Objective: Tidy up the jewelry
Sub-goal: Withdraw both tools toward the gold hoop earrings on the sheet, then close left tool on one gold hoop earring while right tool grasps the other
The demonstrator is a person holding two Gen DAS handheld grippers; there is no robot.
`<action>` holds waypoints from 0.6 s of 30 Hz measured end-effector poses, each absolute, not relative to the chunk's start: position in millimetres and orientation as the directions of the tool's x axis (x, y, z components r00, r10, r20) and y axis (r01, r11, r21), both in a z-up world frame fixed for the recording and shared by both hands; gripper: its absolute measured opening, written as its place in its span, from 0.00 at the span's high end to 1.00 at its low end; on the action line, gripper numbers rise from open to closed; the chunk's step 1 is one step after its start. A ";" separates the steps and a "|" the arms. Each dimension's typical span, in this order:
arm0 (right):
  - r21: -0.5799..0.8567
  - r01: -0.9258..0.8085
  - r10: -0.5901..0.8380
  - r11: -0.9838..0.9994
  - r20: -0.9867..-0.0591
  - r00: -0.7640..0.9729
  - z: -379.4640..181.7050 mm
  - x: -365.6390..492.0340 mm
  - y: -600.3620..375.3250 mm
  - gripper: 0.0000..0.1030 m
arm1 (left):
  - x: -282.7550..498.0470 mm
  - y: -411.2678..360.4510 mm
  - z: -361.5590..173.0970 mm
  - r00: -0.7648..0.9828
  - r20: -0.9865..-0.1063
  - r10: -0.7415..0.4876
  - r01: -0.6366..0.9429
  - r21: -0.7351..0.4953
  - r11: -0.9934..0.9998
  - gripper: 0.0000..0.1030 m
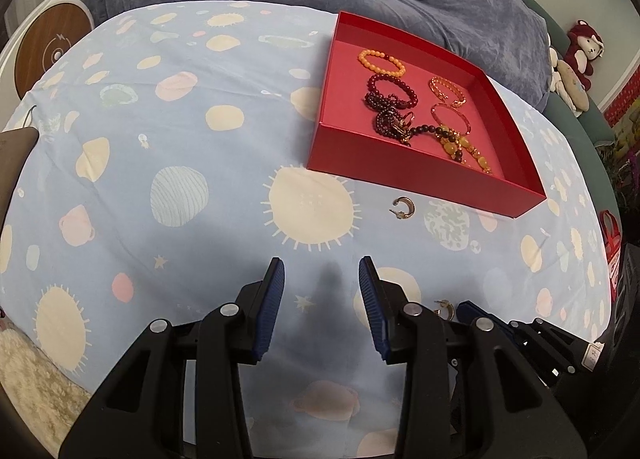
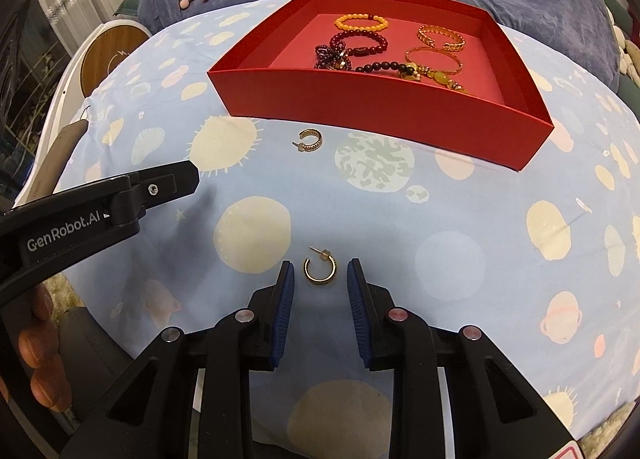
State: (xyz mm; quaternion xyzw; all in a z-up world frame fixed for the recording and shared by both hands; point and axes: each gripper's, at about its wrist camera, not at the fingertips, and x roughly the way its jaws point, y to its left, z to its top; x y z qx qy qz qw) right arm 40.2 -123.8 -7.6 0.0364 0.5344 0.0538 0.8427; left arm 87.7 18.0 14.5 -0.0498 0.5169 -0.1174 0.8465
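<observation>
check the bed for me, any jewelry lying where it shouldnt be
Yes. Two gold hoop earrings lie loose on the patterned sheet, outside the red box that holds the bracelets. One earring sits just in front of the box; the other earring lies between the open fingers of the right gripper.

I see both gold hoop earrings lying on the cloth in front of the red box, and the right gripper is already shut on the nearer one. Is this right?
Not quite. The right gripper is open: the nearer earring lies between its fingers, touched by neither, as the right wrist view shows. Both earrings, the other too, do lie on the cloth before the red box.
</observation>
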 end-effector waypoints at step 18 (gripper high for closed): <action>0.118 0.001 0.106 0.993 -0.890 0.444 -0.2 40.9 -144.0 0.84 | 94.5 -0.2 9.0 0.420 -0.869 -0.261 0.175 -0.205 0.963 0.62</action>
